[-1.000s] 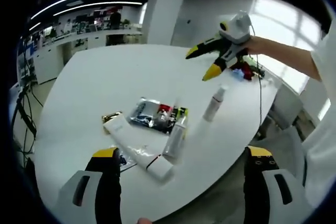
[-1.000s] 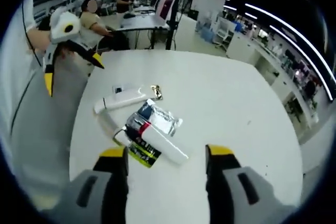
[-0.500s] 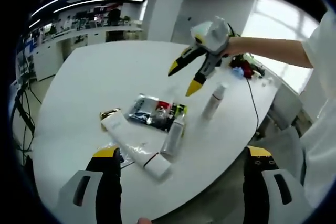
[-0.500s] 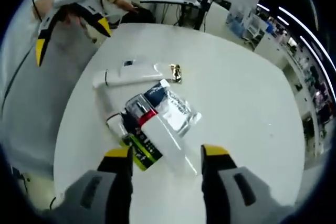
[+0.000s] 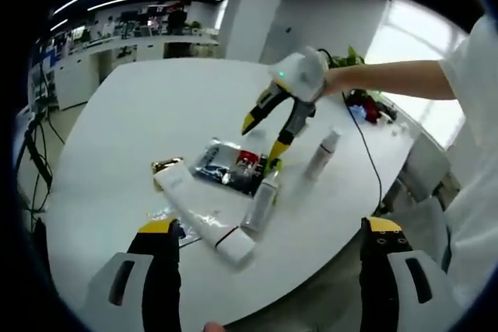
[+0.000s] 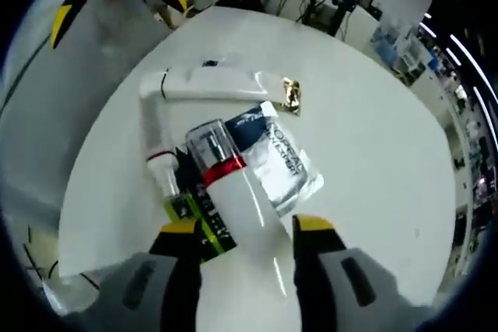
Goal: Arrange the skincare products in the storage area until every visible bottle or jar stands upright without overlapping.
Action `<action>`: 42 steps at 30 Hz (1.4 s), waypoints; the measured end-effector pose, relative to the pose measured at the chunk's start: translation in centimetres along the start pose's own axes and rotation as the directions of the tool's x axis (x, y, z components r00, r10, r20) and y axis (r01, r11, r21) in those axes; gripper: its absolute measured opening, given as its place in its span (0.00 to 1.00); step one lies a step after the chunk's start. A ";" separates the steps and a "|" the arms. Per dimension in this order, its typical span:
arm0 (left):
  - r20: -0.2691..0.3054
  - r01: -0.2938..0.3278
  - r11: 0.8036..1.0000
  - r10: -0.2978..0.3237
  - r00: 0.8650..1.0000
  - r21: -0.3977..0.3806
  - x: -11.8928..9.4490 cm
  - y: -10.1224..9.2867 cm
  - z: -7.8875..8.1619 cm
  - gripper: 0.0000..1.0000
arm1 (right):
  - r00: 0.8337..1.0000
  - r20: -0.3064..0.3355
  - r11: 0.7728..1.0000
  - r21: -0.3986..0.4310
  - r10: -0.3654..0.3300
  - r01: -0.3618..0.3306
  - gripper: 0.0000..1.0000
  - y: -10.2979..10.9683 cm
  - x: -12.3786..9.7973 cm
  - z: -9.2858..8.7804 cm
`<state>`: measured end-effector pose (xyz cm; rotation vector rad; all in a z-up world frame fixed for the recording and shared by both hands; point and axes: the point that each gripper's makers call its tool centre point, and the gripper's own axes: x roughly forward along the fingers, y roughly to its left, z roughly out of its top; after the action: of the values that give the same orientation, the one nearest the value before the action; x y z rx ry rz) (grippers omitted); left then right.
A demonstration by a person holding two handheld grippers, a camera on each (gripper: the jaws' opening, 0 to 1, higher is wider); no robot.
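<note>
White round worktop. Lying on it in a cluster: white tube, clear sachet, gold wrapper, fallen bottle. One bottle stands upright, apart. Cable trails across.

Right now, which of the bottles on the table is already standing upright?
The small white bottle off to the right of the pile, seen in the left gripper view. It stands alone on its base; the others lie flat in the heap.

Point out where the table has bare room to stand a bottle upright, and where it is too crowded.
Bare: the table beyond the gold item, and the stretch right of the foil sachet in the right gripper view. Crowded: the pile where the lying tube, sachet and red-banded bottle overlap, under the right gripper. One spray bottle stands apart.
</note>
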<state>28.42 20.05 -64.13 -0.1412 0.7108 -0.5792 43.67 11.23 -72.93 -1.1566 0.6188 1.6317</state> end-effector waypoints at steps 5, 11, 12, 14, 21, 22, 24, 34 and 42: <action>-0.001 -0.009 1.000 0.009 1.000 -0.002 0.1 0.4 0.2 0.95 | 0.999 -0.021 0.996 -0.079 0.028 -0.029 0.42 0.2 0.9 0.3; 0.002 -0.011 1.000 0.011 1.000 -0.002 0.1 0.4 0.4 0.94 | 0.999 -0.031 0.991 -0.121 0.045 -0.048 0.38 0.2 1.7 0.5; 0.001 -0.010 1.000 0.010 1.000 -0.003 0.2 0.4 0.3 0.94 | 0.998 -0.033 0.991 -0.125 0.045 -0.049 0.38 0.2 1.7 0.5; -0.002 -0.009 1.000 0.009 1.000 -0.008 0.2 0.4 0.2 0.94 | 0.998 -0.044 0.988 -0.152 0.036 -0.043 0.36 0.0 1.9 0.3; -0.006 -0.014 1.000 0.014 1.000 -0.006 0.0 0.5 0.1 0.93 | 0.998 -0.059 0.990 -0.135 0.032 -0.040 0.31 -0.1 1.8 -0.1; -0.006 -0.015 1.000 0.015 1.000 -0.006 0.0 0.5 0.1 0.93 | 0.997 -0.063 0.990 -0.132 0.033 -0.041 0.31 -0.1 1.7 -0.2; -0.007 -0.016 1.000 0.016 1.000 -0.008 -0.1 0.5 0.0 0.93 | 0.997 -0.071 0.992 -0.118 0.032 -0.040 0.30 0.0 1.6 -0.4; -0.004 -0.006 1.000 0.006 1.000 -0.009 -0.1 0.2 0.1 0.92 | 0.995 -0.092 1.000 0.010 0.029 -0.028 0.27 0.6 0.4 -2.3; 0.000 0.004 1.000 -0.004 1.000 -0.002 -0.1 0.0 0.4 0.91 | 1.000 -0.019 0.998 0.066 0.002 -0.001 0.26 1.0 -0.4 -2.0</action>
<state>28.63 20.06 -63.74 -0.1438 0.7115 -0.5821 43.58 9.06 -73.53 -1.1255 0.6811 1.5912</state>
